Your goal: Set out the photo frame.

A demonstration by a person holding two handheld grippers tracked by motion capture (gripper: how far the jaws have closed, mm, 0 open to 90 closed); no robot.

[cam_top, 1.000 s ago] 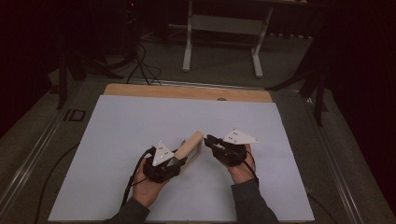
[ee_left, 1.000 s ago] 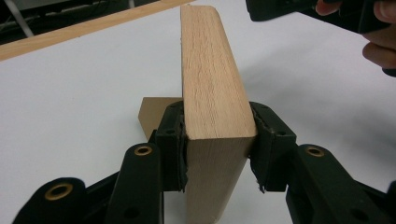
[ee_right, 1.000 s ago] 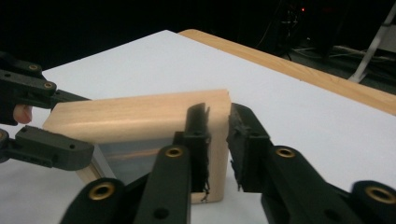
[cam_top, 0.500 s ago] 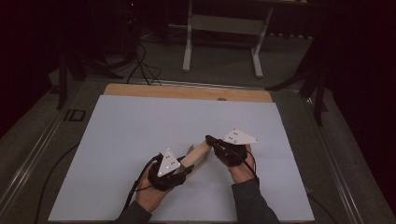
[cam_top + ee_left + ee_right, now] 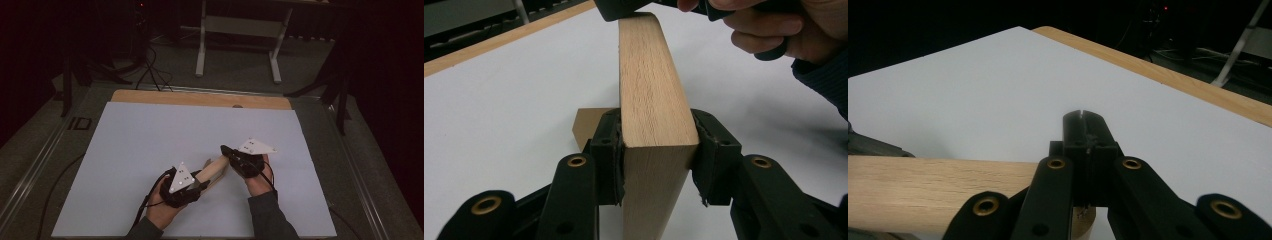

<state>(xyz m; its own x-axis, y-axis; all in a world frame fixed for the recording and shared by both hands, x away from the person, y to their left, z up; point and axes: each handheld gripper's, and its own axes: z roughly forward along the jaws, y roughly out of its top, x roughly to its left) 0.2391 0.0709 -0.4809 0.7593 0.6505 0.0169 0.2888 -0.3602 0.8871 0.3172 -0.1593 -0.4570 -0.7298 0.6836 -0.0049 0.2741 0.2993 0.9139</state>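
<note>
A wooden block (image 5: 214,171) is held just above the white bench (image 5: 150,140), near the front edge and a little right of centre, spanning the gap between the two hands. The left hand-held gripper (image 5: 656,150) is grasping the block's near end, its pads pressed on both broad faces. The right hand-held gripper (image 5: 1087,137) has just been closing and its jaws now sit clenched tight together; the block (image 5: 938,187) passes beneath them, and in the left gripper view this gripper rests at the block's far top end (image 5: 639,30), so it seems to touch it, not clamp it. A second piece of wood (image 5: 586,125) lies flat behind the left jaws. The lift looks done; handing over or setting down appears still to come.
</note>
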